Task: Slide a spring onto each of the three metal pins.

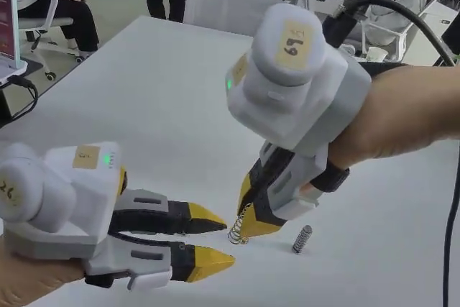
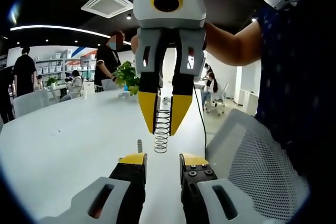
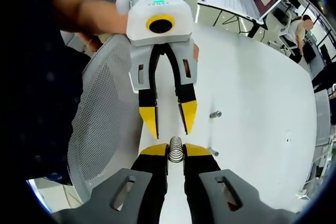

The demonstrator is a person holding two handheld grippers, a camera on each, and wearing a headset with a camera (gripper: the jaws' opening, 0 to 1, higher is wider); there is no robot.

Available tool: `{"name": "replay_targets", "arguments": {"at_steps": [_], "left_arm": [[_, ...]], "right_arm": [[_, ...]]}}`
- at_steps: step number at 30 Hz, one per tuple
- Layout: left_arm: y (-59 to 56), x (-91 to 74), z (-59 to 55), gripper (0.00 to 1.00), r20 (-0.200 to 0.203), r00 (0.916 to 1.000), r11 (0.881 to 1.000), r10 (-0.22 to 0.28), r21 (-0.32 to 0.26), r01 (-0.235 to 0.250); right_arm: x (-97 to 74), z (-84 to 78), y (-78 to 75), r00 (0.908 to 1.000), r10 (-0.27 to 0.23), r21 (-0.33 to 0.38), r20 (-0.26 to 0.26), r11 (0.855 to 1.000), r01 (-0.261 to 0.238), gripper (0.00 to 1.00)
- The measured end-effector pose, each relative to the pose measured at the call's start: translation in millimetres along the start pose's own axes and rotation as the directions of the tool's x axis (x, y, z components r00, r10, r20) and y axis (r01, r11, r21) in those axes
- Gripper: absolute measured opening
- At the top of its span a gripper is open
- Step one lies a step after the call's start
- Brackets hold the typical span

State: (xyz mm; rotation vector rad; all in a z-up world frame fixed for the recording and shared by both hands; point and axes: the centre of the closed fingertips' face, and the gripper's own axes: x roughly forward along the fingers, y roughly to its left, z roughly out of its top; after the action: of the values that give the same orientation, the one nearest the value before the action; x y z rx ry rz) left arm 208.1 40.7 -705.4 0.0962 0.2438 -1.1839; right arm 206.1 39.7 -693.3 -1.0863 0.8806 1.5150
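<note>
Got a spring [image 1: 238, 228] pinched between the fingers of the right gripper [image 1: 246, 226], tipped down with the coil's lower end close to the white counter [image 1: 165, 91]. Holding the left gripper [image 1: 227, 241] just beside it, low over the counter, fingers apart and gripping nothing. Also spotted a short ribbed metal piece [image 1: 302, 239] lying on the counter near the spring, pin or second spring, can't tell which.

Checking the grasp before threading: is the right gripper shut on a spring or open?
Shut on the spring: the right gripper has its yellow tips pressed against both sides of the coil in both gripper views.
</note>
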Motion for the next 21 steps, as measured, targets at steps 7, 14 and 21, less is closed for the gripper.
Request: {"name": "replay_targets", "arguments": {"at_steps": [7, 14, 21], "left_arm": [[11.8, -17.3, -9.0, 0.37, -0.012, 0.9974, 0.997, 0.072, -0.014, -0.072], [29.7, -36.4, -35.6, 0.56, -0.069, 0.9783, 0.981, 0.195, 0.000, -0.196], [38.8, -47.2, -51.2, 0.67, -0.101, 0.9612, 0.966, 0.256, 0.010, -0.257]], "right_arm": [[0.5, -4.6, -7.6, 0.9999, -0.013, 0.014, -0.005, 1.000, 0.013, 0.08], [0.5, -12.2, -14.1, 0.9995, -0.029, 0.032, -0.011, 0.999, 0.029, 0.08], [-1.7, -19.8, -22.8, 0.9985, -0.051, 0.053, -0.018, 0.997, 0.052, 0.08]]}}
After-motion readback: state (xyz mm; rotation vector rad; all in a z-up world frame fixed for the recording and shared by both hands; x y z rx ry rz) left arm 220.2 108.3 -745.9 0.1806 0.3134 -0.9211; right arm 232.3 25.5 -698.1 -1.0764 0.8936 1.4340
